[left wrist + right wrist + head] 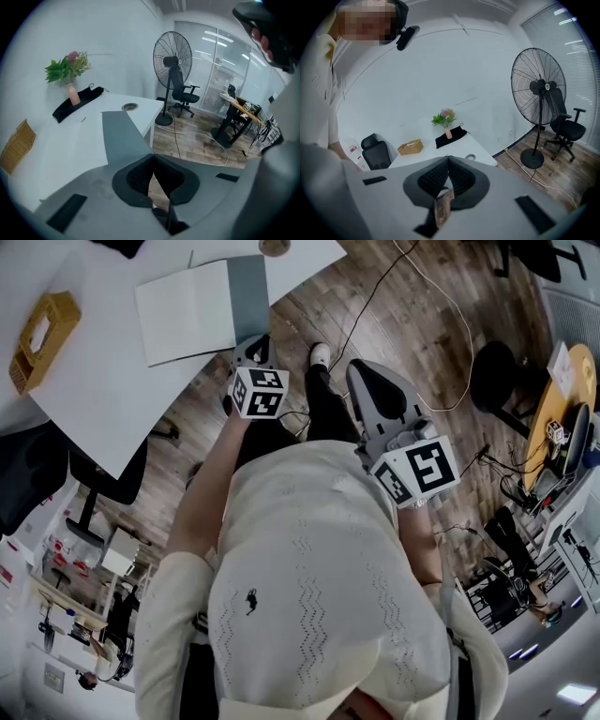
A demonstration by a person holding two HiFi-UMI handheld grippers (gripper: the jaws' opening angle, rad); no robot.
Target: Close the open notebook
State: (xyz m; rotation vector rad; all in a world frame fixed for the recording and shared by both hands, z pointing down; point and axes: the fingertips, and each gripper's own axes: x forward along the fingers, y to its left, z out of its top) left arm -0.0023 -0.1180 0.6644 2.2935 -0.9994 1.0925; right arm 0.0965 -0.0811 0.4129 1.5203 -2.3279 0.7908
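The open notebook [192, 307] lies flat on the white table [103, 390], a white page to the left and a grey cover [248, 285] to the right. In the left gripper view the grey cover [123, 135] stretches ahead of the jaws. My left gripper [251, 343] is shut and empty, its tips by the table's edge just below the grey cover, and I cannot tell whether they touch. The jaws meet in its own view [152, 155]. My right gripper [362, 373] is shut and empty over the wooden floor, right of the table, jaws closed together [448, 158].
A wicker tissue box [42, 329] sits at the table's left. A vase of flowers [70, 79] and a black cloth [77, 103] stand at the far end. A pedestal fan [172, 61], office chairs [89, 474] and cables [441, 296] are around the table.
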